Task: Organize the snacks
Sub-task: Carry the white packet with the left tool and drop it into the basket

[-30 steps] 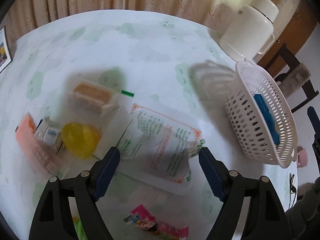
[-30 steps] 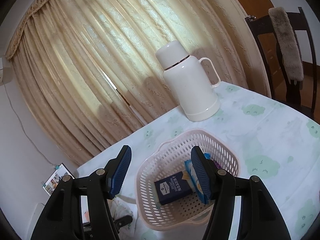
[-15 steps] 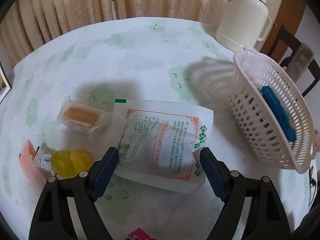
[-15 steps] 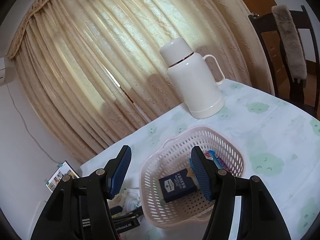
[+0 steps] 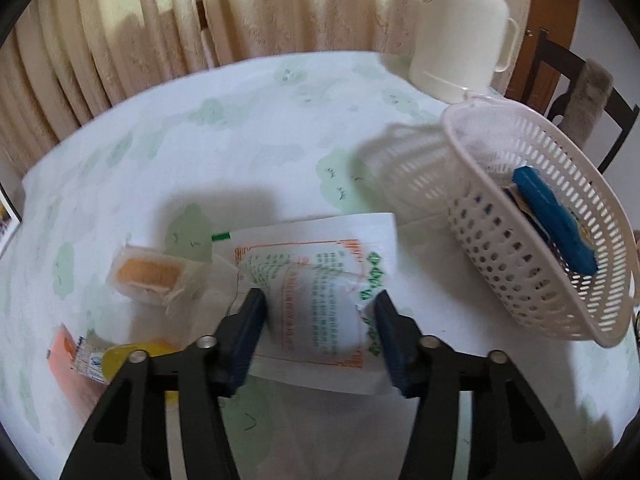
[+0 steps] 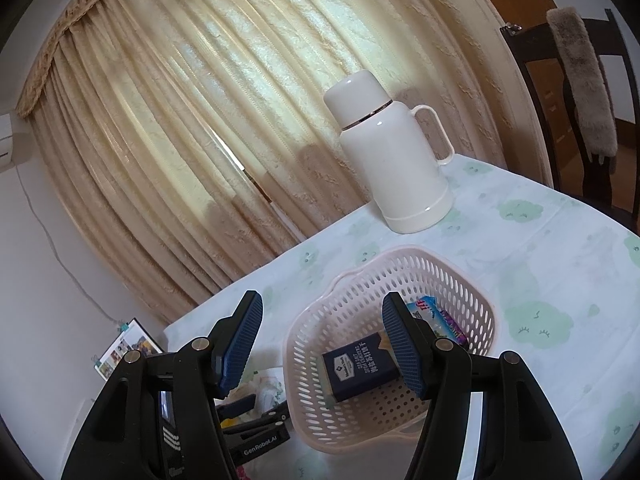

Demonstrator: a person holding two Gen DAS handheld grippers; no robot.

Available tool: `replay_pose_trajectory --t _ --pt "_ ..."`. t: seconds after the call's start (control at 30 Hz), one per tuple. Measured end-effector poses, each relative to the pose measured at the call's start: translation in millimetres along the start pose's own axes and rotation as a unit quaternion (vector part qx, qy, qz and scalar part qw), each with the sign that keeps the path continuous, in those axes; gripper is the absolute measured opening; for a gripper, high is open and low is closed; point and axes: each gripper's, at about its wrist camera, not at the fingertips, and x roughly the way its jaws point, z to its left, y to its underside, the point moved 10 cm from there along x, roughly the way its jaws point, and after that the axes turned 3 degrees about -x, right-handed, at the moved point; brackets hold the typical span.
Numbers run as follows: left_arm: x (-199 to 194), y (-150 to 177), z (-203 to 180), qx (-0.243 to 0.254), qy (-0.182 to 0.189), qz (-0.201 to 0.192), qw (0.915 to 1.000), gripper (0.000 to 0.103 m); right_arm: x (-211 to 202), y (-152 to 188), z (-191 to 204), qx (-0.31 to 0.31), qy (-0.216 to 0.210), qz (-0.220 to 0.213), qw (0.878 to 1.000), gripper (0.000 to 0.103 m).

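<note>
A white snack packet with orange and green print lies on the tablecloth in the left wrist view. My left gripper is closing on it. Both blue pads press its sides and the packet bulges up between them. To the right stands a pale pink slotted basket holding a blue box. In the right wrist view my right gripper hangs open above the same basket, with nothing between its fingers. Inside it lie a dark blue cracker box and a colourful wrapper.
Left of the packet lie a clear-wrapped pastry, a yellow jelly cup and an orange packet. A white thermos jug stands behind the basket, before the curtains. A dark chair is at the table's right.
The left gripper's jaws have come together on the white packet, which now bunches between the pads; the gripper also rolled and edged closer. The right gripper has kept its place.
</note>
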Motion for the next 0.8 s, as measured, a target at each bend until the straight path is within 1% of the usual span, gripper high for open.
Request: replay_pose_trajectory --t 0.03,0.1,0.2,0.4,0.53,0.67,0.8 --pt "-2.6 0.5 -0.6 0.0 0.002 -0.003 1.0 0.046 -0.4 0.1 0.1 0.0 0.0 0.0 1.0 0.063" --pt "-7.3 2.0 -1.5 -0.01 0.02 -0.005 0.9997 0.046 -0.4 0.0 0.3 0.0 0.0 0.0 1.0 0.063" --pt "-16.8 2.0 -1.0 -0.02 0.032 -0.012 0.9992 0.046 -0.2 -0.1 0.2 0.001 0.0 0.0 1.0 0.063" --pt "-53.4 -8.7 -12.7 -0.021 0.055 -0.046 0.9972 0.045 -2.0 -3.0 0.5 0.001 0.001 -0.005 1.0 0.063" --pt "-78.2 -21.1 -34.5 -0.006 0.08 -0.065 0.9947 0.046 -3.9 -6.6 -2.2 0.005 0.003 -0.011 1.0 0.063" --pt "-93.0 -32.2 -61.9 0.014 0.105 -0.078 0.9913 0.046 -7.7 -10.0 -7.0 0.013 0.006 -0.018 1.0 0.063" --pt "-93.4 -43.9 -88.7 0.033 0.128 -0.081 0.9879 0.046 -14.3 -16.7 -15.3 0.023 0.017 -0.035 0.999 0.063"
